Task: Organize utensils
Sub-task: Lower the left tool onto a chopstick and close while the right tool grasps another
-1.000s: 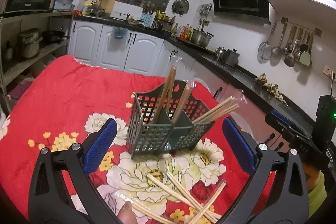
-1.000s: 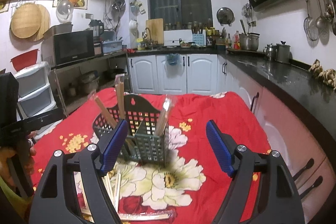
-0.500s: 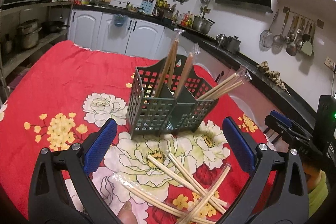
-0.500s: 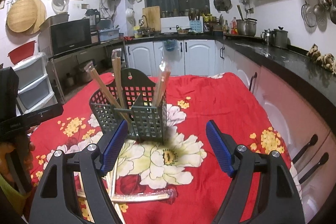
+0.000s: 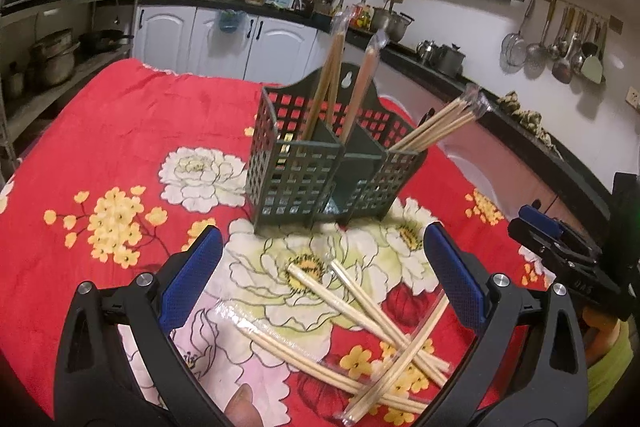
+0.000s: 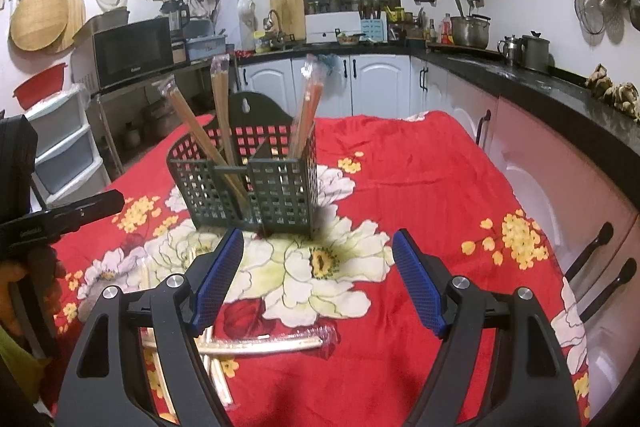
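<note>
A dark green lattice utensil caddy stands on the red floral tablecloth, with several wrapped chopstick pairs standing in its compartments. Loose wrapped chopsticks lie crossed on the cloth in front of it. My left gripper is open and empty, above the loose chopsticks. My right gripper is open and empty, short of the caddy, with loose chopsticks below its left finger.
The other gripper shows at the right edge of the left wrist view and at the left edge of the right wrist view. Kitchen counters and white cabinets ring the table.
Both grippers have drawn back and tilted down. The caddy sits higher in both views and more of the loose chopsticks shows. Both grippers stay open.
</note>
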Available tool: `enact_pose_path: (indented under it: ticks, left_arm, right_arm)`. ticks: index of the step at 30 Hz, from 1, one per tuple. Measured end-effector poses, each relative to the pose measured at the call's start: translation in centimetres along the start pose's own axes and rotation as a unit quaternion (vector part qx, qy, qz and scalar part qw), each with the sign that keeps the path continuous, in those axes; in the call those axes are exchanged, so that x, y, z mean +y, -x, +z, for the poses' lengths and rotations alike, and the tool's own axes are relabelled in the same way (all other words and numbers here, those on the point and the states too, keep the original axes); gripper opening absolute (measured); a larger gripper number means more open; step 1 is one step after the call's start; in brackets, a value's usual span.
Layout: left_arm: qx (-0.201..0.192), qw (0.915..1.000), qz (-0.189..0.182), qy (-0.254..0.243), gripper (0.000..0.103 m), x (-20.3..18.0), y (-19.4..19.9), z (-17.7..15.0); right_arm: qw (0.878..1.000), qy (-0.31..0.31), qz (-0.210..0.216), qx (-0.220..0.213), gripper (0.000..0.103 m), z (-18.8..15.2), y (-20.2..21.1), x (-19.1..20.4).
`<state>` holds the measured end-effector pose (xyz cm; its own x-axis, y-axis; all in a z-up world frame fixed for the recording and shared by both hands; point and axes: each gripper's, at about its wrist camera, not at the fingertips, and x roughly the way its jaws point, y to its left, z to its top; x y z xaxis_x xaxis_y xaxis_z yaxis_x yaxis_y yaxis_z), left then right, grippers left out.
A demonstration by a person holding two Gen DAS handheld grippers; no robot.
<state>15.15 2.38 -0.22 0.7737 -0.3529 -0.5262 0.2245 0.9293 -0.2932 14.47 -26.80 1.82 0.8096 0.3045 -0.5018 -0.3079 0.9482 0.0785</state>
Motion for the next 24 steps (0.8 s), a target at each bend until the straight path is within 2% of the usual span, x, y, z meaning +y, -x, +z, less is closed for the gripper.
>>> enact_pose_path:
  ticks: [8,18,24]
  left_arm:
    - [0.023,0.9996,0.013,0.004,0.093,0.8,-0.5,-1.5]
    - [0.052,0.9974,0.048,0.010,0.093,2.4,-2.0,-3.1]
    - [0.077,0.9949,0.058,0.029,0.092,3.8,-3.1,-4.2]
  right_arm:
    - [1.000,0.008,0.004,0.027,0.074,-1.5,-0.9,-0.1]
    - [0.995,0.019,0.014,0.094,0.074,-4.1,-3.6,0.0]
    - [0.991,0.004,0.020,0.133,0.066,-5.3,-5.4,-0.5]
